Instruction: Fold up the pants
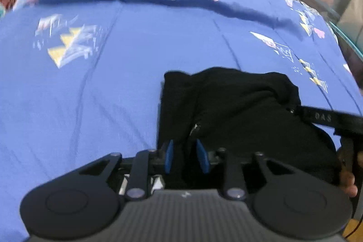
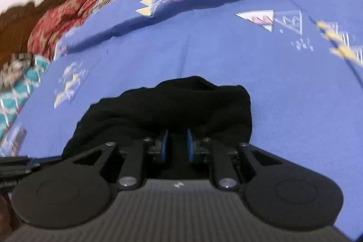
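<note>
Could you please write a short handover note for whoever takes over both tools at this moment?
Left tool: narrow gap, black cloth between its blue pads; whether it is clamped cannot be told.
Right tool: the same at the other side of the bundle.
Pants: a compact black bundle on the blue bedsheet, near the front edge.
Done: they look folded several times already.
Left: probably square up the top layer, which looks rumpled, then release.

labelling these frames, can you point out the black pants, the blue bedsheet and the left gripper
black pants (image 1: 238,106), left wrist view, middle of the bundled cloth
blue bedsheet (image 1: 102,94), left wrist view, bare plain stretch
left gripper (image 1: 185,157), left wrist view, between its blue fingertips
</note>
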`<state>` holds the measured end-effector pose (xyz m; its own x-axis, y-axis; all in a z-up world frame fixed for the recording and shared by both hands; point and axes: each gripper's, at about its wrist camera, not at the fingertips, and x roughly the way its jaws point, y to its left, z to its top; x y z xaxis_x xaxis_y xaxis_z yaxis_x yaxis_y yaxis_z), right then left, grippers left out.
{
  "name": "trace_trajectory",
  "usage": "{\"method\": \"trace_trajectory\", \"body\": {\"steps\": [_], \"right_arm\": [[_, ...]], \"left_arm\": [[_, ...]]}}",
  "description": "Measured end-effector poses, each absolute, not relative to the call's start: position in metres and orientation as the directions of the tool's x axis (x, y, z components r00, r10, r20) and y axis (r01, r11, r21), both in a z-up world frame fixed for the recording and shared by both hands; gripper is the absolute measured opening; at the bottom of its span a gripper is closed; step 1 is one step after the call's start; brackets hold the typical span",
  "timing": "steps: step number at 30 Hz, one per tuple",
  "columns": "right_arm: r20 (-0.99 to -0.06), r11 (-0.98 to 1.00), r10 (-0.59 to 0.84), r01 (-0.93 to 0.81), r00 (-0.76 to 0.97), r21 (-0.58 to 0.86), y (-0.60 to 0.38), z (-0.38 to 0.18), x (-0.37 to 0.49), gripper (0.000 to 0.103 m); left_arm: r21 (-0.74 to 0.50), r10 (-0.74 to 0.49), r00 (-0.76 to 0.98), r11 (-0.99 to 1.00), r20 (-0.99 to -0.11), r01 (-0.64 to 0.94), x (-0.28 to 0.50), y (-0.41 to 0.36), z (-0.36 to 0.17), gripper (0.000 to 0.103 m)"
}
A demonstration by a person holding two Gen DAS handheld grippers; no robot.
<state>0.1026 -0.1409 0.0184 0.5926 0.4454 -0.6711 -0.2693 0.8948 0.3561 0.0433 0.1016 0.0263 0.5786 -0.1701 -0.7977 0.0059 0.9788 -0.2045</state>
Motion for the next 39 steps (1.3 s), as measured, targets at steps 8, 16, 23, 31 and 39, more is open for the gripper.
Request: {"method": "trace_trajectory", "body": {"steps": [8,16,23,31,39], "right_arm": [[-0.659,0.926,0.372,-0.22,0.654,0.305,-0.143,0.032,0.085,0.041],[-0.527,0.916,0.4,-0.322,0.75,0.238,-0.152,0.06,0.014,0.044],[-0.594,0.894,0.445,-0.372,0.67,0.249,-0.129,0.041,-0.005,0.046],[-0.603,0.898,0.44,-0.345,0.666,0.274,-0.126,0.042,-0.002,0.054],[-0.544,0.914,0.397,-0.268,0.739,0.304,-0.161,0.043,-0.029,0.062]], "left_arm": [[-0.134,-0.097,0.574,0.991,-0.813,-0.023,0.033,0.1,0.038,0.046],[-0.106,-0.048,0.568,0.992,-0.822,-0.07,-0.004,0.108,0.052,0.05],[-0.072,-0.011,0.558,0.994,-0.829,-0.087,-0.021,0.105,0.055,0.053],[-0.048,0.015,0.536,0.994,-0.844,-0.103,-0.031,0.103,0.048,0.058],[-0.017,0.05,0.523,0.992,-0.851,-0.123,-0.039,0.108,0.04,0.068]]}}
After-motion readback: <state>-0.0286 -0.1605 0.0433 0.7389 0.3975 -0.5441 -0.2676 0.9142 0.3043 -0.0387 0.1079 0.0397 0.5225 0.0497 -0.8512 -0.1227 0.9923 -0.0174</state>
